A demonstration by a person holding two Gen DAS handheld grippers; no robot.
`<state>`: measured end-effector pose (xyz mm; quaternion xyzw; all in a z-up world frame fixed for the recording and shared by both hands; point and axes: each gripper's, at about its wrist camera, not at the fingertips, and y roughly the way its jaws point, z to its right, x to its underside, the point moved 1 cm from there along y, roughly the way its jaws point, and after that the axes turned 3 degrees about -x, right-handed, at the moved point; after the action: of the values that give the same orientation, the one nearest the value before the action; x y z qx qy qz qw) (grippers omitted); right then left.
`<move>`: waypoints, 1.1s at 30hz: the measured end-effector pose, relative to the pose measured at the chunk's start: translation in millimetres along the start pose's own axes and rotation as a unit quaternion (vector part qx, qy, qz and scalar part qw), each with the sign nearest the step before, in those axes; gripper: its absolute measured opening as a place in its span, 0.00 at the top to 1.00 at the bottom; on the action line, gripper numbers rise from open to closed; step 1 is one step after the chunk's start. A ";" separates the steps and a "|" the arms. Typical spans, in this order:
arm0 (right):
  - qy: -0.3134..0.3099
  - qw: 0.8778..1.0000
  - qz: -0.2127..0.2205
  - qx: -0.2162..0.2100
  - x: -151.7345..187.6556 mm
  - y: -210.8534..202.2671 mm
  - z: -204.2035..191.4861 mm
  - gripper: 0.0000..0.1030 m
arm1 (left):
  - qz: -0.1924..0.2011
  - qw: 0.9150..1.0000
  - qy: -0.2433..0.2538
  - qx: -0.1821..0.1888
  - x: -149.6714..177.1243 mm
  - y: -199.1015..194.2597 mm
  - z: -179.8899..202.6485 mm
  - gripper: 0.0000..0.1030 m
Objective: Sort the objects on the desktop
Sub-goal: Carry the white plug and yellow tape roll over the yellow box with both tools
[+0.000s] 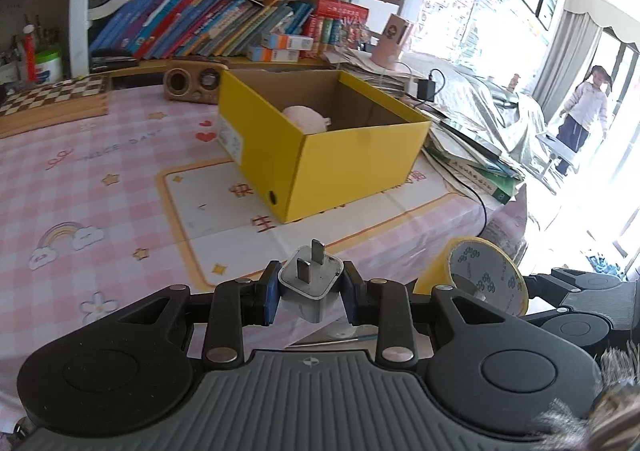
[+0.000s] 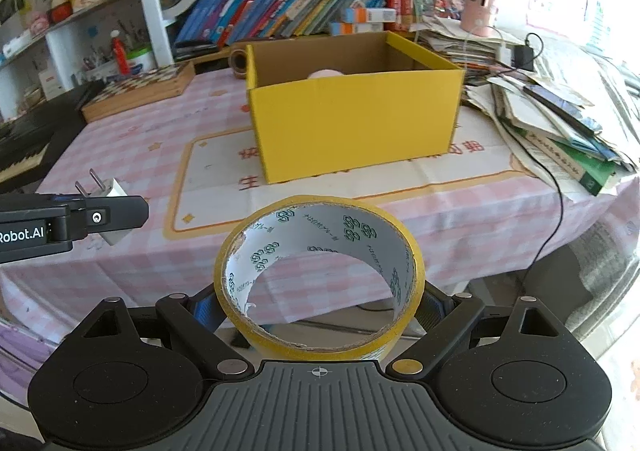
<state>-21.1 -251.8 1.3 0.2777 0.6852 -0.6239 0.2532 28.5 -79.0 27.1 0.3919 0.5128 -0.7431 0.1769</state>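
Charger plug [image 1: 310, 283] pinched between pads of left gripper [image 1: 309, 293], prongs up, held above near edge of pink checked tablecloth [image 1: 100, 179]. Tape roll [image 2: 320, 275] clamped edgewise in right gripper [image 2: 320, 307], also off table. Right view alone shows yellow box [image 2: 352, 123] front wall square-on; left view shows box corner, side label, more of pink soft item [image 1: 306, 117] inside. Left view only – child [image 1: 586, 107] at doorway. Paper stack [image 2: 560, 123] and black cable [image 2: 556, 219] right of box; chessboard [image 2: 138, 91], wooden speaker [image 1: 192, 85] behind
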 end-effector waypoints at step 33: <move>-0.030 0.995 0.078 -0.051 -106.3 35.3 118.6 0.10 | 0.063 0.998 -0.012 -0.025 -103.3 82.4 81.4 0.72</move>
<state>79.9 -374.4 38.8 0.2979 0.6850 -0.5743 0.3350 115.7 -200.6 68.2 0.4101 0.5033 -0.7223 0.2385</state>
